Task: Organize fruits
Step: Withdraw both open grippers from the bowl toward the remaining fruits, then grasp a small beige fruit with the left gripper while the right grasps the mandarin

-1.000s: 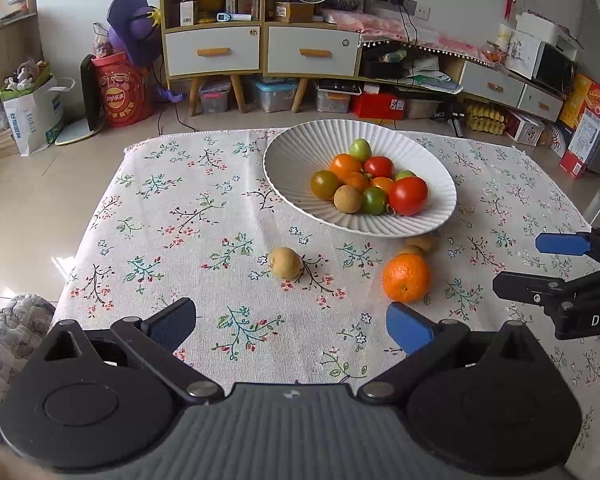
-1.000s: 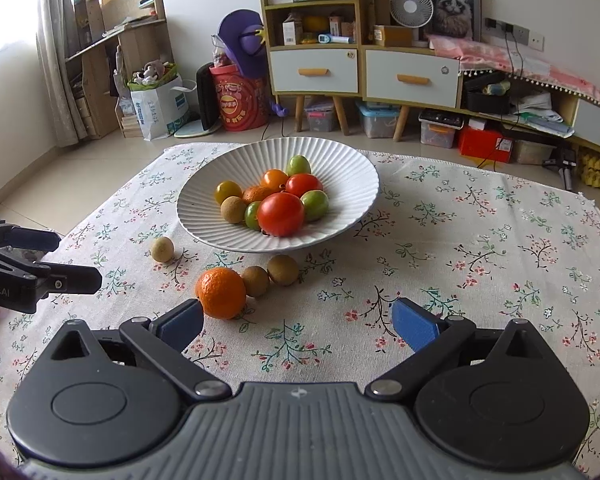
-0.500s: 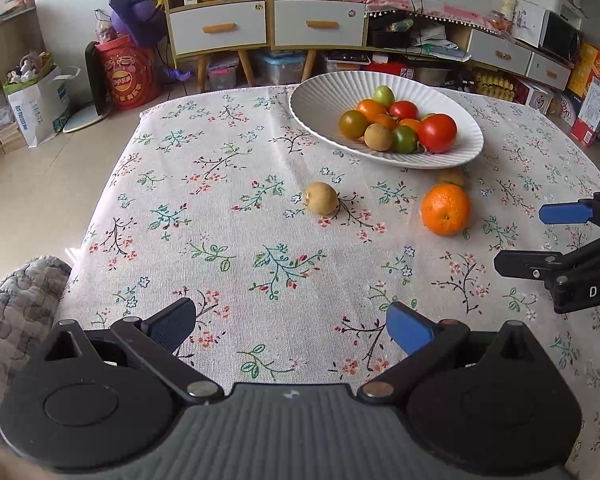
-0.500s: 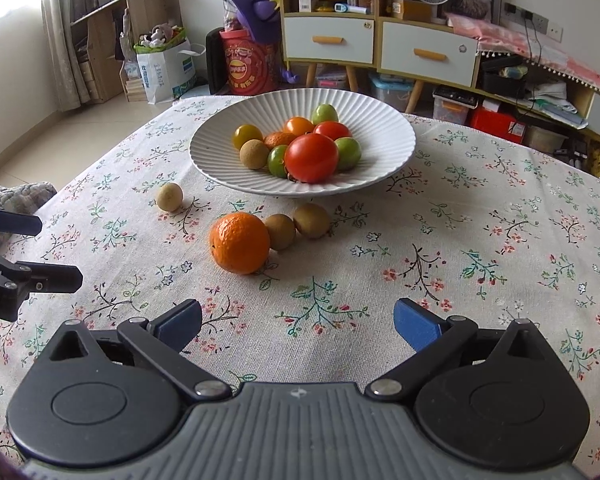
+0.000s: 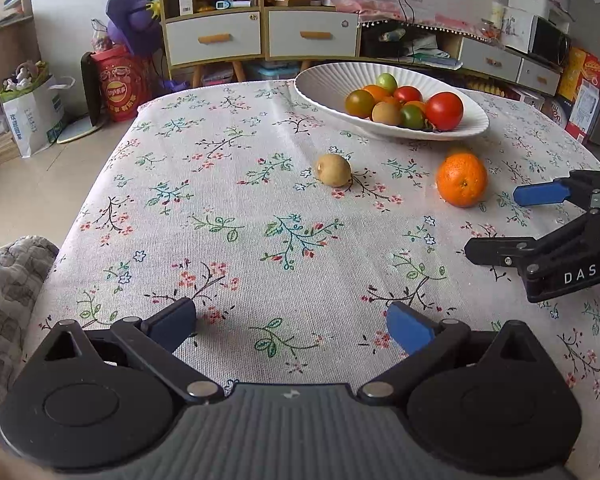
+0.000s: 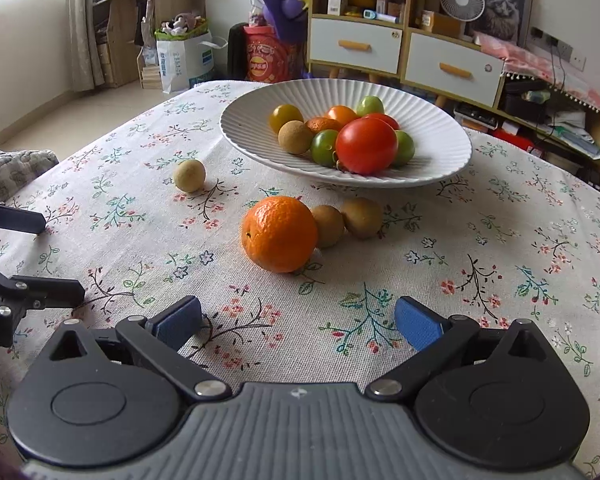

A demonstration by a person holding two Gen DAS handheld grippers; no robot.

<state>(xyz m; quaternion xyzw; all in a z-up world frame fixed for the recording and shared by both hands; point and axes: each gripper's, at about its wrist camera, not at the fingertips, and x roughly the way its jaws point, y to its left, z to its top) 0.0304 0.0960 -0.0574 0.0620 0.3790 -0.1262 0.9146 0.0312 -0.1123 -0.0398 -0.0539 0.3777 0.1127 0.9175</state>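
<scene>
Fruit is mostly gathered already: the white ribbed bowl [image 6: 440, 148] at the far side of the counter [image 6: 520, 248] holds a big red tomato [image 6: 366, 151], green and yellow-brown small tomatoes, small oranges and one tan round fruit. Four pieces are left out on the flowered cloth, so by my reading the job is past halfway but not finished. The orange [image 6: 279, 234] lies near the bowl's front edge, touching a brown kiwi-like fruit [image 6: 328, 225], which touches a second one [image 6: 362, 217] just beside the bowl's rim. A pale tan fruit [image 6: 189, 175] sits alone to the left, well apart from the others; in the left view it [image 5: 333, 170] lies left of the orange [image 5: 462, 179].

The left claw [image 5: 291, 324] is wide and empty, low over bare cloth at the near edge. The right claw [image 6: 298, 322] is also wide and empty, pointed at the orange, which is near but not yet between its blue pads [image 6: 418, 328]. That orange looks like the likely next pick.

Compared with a second ago, both cameras have dropped lower and closer to the cloth: the bowl now shows edge-on instead of from above, and the orange looms larger before the right claw. No fruit has changed place, and neither claw has narrowed.
</scene>
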